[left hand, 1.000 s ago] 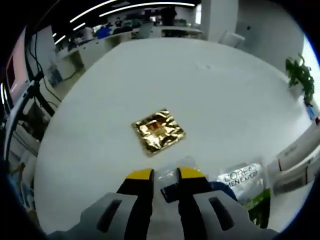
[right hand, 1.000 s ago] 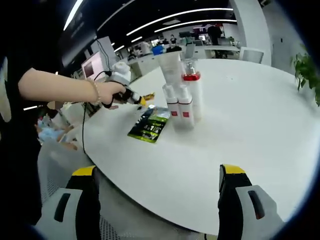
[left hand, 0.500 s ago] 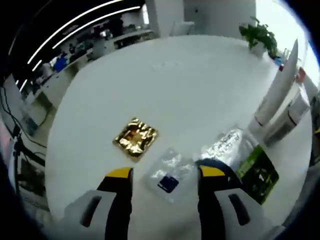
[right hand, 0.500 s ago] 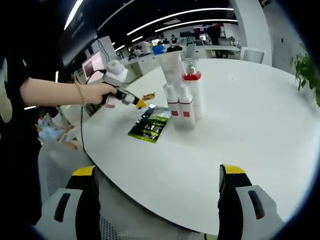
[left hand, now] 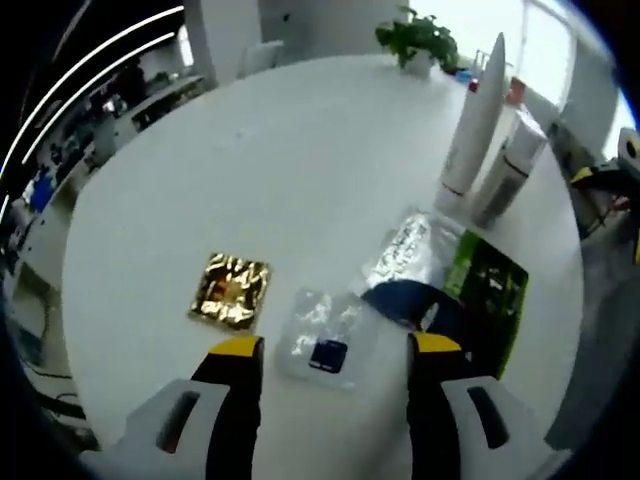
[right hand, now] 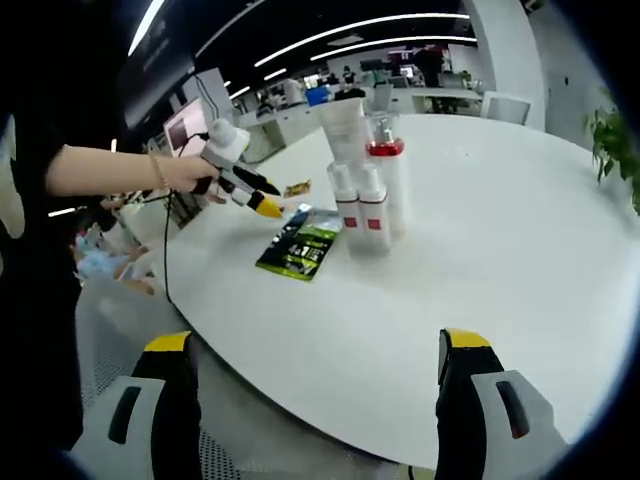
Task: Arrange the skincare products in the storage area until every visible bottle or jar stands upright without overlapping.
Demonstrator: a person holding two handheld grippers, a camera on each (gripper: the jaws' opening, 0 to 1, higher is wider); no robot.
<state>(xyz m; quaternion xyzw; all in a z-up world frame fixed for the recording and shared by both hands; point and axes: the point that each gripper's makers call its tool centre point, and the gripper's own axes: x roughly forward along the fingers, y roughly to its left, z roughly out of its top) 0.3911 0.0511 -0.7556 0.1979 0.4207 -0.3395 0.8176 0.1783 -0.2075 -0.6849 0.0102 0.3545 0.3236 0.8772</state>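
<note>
My left gripper (left hand: 335, 348) is open above a clear sachet with a blue square (left hand: 325, 350) that lies flat on the white table (left hand: 300, 150). A gold sachet (left hand: 232, 290) lies to its left. A silver sachet (left hand: 405, 250) and a green sachet (left hand: 490, 290) lie to its right. A tall white tube (left hand: 475, 120) and white bottles (left hand: 510, 160) stand upright beyond them. In the right gripper view the same group stands close together: the tube (right hand: 345, 125), a red-banded bottle (right hand: 385, 160) and two small bottles (right hand: 360, 215). My right gripper (right hand: 315, 342) is open at the table's near edge, holding nothing.
A person's hand holds the left gripper (right hand: 265, 205) over the sachets, near the green sachet (right hand: 300, 250) and the gold sachet (right hand: 295, 188). A potted plant (left hand: 420, 35) stands at the table's far edge. The table's right half (right hand: 500, 250) is bare. Desks and monitors fill the room behind.
My left gripper was shut on the clear sachet, then opened and left it lying on the table. That view has swung toward the bottles. The right gripper has not moved.
</note>
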